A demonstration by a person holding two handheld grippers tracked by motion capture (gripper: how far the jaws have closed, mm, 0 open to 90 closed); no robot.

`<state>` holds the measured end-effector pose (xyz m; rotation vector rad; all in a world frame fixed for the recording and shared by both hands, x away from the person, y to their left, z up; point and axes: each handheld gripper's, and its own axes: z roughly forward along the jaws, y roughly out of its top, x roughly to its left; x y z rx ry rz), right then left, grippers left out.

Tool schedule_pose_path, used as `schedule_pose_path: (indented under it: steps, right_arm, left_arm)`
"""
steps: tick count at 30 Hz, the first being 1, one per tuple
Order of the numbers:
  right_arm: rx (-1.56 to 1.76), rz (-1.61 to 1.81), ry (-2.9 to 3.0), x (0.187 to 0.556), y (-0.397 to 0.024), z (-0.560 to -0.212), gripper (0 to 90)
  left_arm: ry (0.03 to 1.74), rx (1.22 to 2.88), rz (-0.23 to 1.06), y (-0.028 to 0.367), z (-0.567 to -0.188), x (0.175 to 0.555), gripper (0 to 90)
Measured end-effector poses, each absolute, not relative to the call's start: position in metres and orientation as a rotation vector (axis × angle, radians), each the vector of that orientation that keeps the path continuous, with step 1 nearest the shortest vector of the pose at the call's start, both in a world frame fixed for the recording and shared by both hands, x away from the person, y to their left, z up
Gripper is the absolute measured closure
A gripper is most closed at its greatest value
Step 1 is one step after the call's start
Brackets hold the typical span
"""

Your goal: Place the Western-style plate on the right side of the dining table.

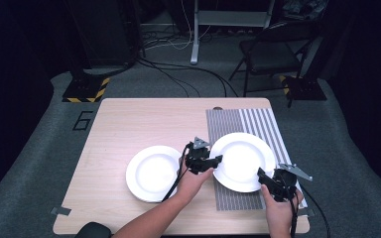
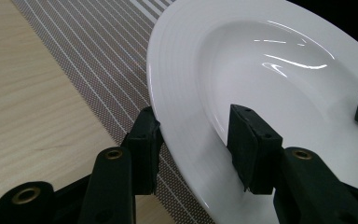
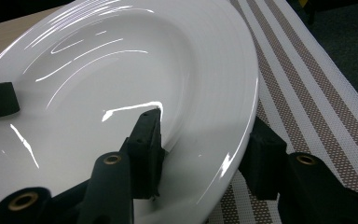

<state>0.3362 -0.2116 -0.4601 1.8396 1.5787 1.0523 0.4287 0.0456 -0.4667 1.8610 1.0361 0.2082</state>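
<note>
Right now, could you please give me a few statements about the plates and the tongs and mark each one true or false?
1. Two white plates are on the table. True: the left plate lies on bare wood and the right plate is over the striped mat.
2. The left tongs grip the left plate. False: they straddle the rim of the right plate.
3. The right tongs have one jaw above and one below the right plate's rim. True.
4. The right plate holds food. False: it is bare.
5. The striped mat covers the whole table. False: it lies along the right part.
</note>
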Motion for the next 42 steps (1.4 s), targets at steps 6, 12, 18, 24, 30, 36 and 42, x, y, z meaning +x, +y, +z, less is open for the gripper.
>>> schedule_pose_path:
  steps: [6, 12, 18, 24, 30, 36, 42]
  right_arm:
    - [1.848, 1.062, 1.585, 0.338, -0.218, -0.465, 53.1]
    - [1.844, 1.052, 1.586, 0.342, -0.221, -0.465, 53.4]
    - [1.838, 1.069, 1.58, 0.35, -0.223, -0.463, 53.1]
    - [1.831, 1.055, 1.574, 0.359, -0.227, -0.462, 53.3]
    - [1.821, 1.052, 1.577, 0.369, -0.229, -0.463, 53.0]
    - [1.82, 1.038, 1.579, 0.375, -0.23, -0.468, 53.0]
    - [1.839, 1.023, 1.58, 0.376, -0.232, -0.476, 52.8]
  left_arm:
    - [1.042, 1.862, 0.196, 0.04, -0.471, 0.431, 55.3]
    - [1.041, 1.863, 0.19, 0.038, -0.471, 0.435, 55.2]
    - [1.03, 1.872, 0.216, 0.035, -0.465, 0.444, 55.5]
    - [1.031, 1.865, 0.221, 0.03, -0.465, 0.453, 55.4]
    - [1.02, 1.864, 0.241, 0.028, -0.465, 0.46, 55.7]
    - [1.04, 1.874, 0.236, 0.025, -0.471, 0.465, 55.6]
    - [1.051, 1.896, 0.238, 0.021, -0.479, 0.468, 55.6]
